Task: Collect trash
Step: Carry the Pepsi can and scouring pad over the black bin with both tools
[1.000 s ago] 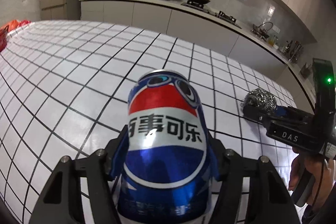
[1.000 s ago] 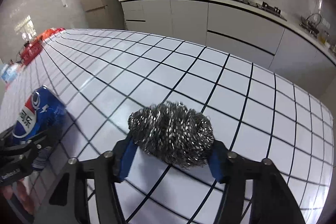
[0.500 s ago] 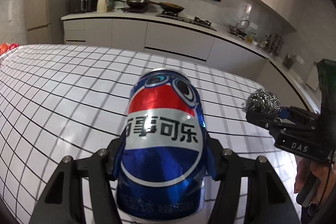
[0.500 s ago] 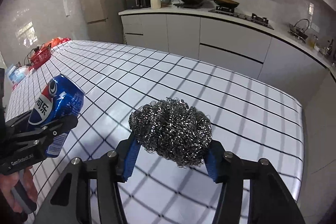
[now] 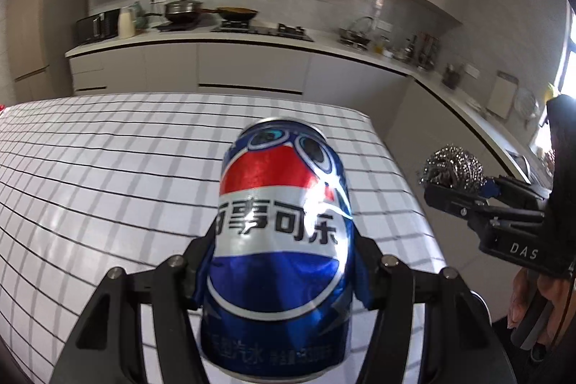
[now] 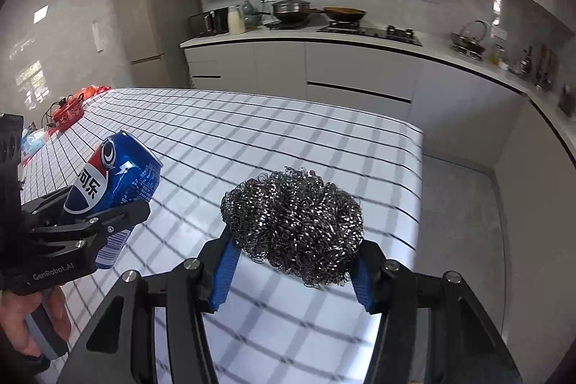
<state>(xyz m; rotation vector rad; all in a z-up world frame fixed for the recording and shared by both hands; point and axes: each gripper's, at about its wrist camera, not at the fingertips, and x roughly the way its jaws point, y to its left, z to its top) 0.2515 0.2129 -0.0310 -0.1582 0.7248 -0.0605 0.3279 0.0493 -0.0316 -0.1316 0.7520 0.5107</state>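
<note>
Above a white, black-gridded cloth-covered surface (image 6: pixel 273 146) in a kitchen, the left tongs (image 5: pixel 280 261) are clenched on 1 blue, red and white aluminium cola can (image 5: pixel 282 240), held tilted and clear of the cloth, while the right tongs (image 6: pixel 293 258) grasp 1 round steel-wool scouring ball (image 6: pixel 293 225), also aloft near the surface's far corner. No bin is in view. The carry looks best done with both grips kept firm and level, the soft wire ball not squeezed further, the 2 tools kept apart. Count: 2 tongs, 1 can, 1 scourer.
</note>
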